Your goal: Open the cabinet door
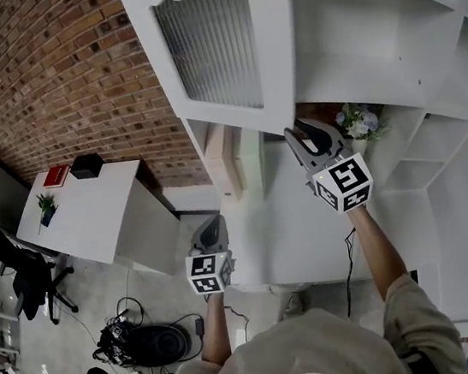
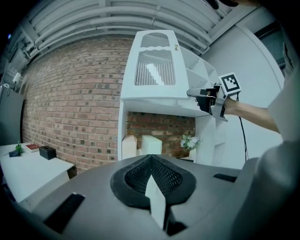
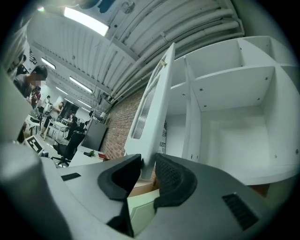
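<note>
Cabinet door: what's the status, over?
Left claw shut, empty. Right claw pinching cabinet door at its lower edge. Door swung open. Nothing in the way.

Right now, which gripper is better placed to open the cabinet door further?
Right. The right gripper has the lower edge of the cabinet door between its jaws; the left gripper is shut and away from it.
</note>
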`<state>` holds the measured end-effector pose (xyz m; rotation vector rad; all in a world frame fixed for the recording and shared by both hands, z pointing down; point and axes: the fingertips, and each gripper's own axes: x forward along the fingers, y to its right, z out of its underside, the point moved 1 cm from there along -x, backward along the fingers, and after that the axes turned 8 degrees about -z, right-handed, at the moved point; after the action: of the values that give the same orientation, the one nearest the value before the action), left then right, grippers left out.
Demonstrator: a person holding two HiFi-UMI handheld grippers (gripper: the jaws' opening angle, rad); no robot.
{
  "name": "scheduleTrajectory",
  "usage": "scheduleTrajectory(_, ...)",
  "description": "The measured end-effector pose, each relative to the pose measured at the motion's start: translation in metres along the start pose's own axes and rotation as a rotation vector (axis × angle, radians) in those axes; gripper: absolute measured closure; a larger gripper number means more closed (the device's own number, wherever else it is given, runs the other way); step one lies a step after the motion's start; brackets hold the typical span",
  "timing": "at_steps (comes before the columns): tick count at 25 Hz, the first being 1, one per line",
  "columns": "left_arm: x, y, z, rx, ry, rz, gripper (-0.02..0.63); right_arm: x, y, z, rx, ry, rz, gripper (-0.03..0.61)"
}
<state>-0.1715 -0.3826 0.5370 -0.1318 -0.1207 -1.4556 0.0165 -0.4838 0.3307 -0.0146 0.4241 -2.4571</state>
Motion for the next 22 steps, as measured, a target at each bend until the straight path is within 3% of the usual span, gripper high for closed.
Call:
scheduleTrajectory(10,-0.053,-0.038,0.011,-0.011,-0.001,-0.019,0.588,-0.009,-0.045,-0.014,0.009,-0.008,0.054,0.477)
scheduleTrajectory(22,-0.100,-0.057,0.008,-0.018,0.019,-0.053,0.588,-0.013,-0.098,-0.033,0.000,0.009,0.028,0.482)
